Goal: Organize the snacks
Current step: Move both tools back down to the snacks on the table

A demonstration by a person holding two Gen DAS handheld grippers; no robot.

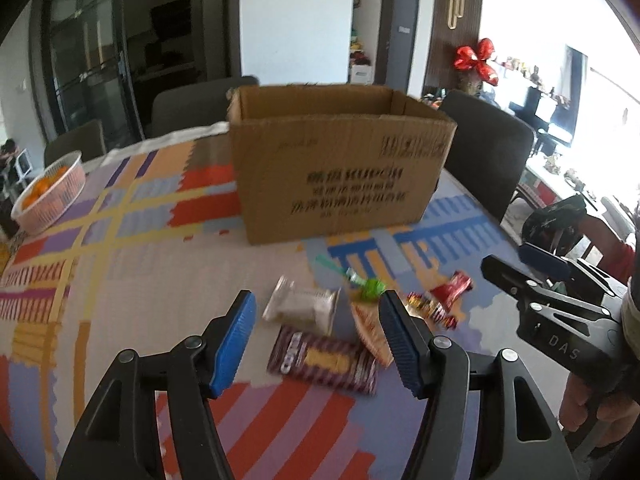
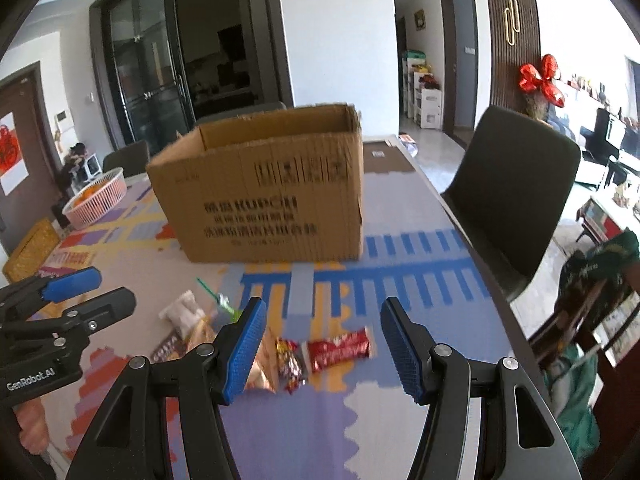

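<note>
An open cardboard box [image 1: 340, 164] stands upright on the patterned tablecloth [image 1: 120, 264] of the table, toward the far edge, its printed long side facing the cameras. In front of it, nearer the table's near edge, a small cluster of snacks lies flat on the cloth: a pale silvery packet [image 1: 302, 306], a dark maroon biscuit pack [image 1: 324, 360] just beside and nearer than it, an orange-tan wrapper [image 1: 370, 330] touching the maroon pack's right end, a green-topped candy [image 1: 368, 286] behind that, a small red-and-yellow sweet [image 2: 290, 360] and a red wrapper [image 2: 340, 348] farthest right. The left gripper [image 1: 318, 338] hangs above the maroon pack and the silvery packet, its blue fingers spread wide with nothing between them. The right gripper [image 2: 324, 344] hovers over the red wrapper and the small sweet, likewise spread and holding nothing. A pink basket [image 1: 50, 192] with orange fruit sits at the table's left edge. Dark chairs [image 2: 516, 184] stand along the table's far and right edges.
</note>
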